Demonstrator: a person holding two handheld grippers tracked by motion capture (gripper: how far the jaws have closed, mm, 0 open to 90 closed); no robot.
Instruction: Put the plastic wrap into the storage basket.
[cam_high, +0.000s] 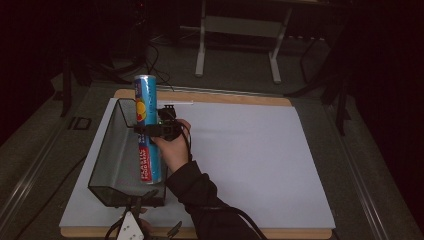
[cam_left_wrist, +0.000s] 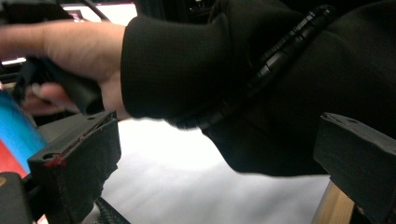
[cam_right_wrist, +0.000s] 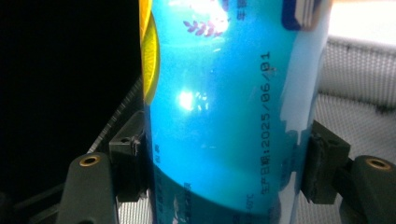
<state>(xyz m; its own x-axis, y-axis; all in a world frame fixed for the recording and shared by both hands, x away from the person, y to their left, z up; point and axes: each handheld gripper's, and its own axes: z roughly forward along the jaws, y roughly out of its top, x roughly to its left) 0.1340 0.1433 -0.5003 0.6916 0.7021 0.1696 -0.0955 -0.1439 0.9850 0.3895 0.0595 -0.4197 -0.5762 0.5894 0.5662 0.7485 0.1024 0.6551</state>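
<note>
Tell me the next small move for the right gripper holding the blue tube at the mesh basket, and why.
Probably lower it. The right gripper is shut on the blue snack tube at mid-height; the tube leans over the black mesh basket, its lower end already inside. The left gripper waits open at the basket's near end, so easing down before releasing seems safest.

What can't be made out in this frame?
- Can base, high view: hidden behind the mesh basket wall, so contact with the floor is unclear.
- Left gripper, high view: cut by the bottom edge.
- Can brand text, right gripper view: cropped; right gripper jaws cover its sides.
</note>
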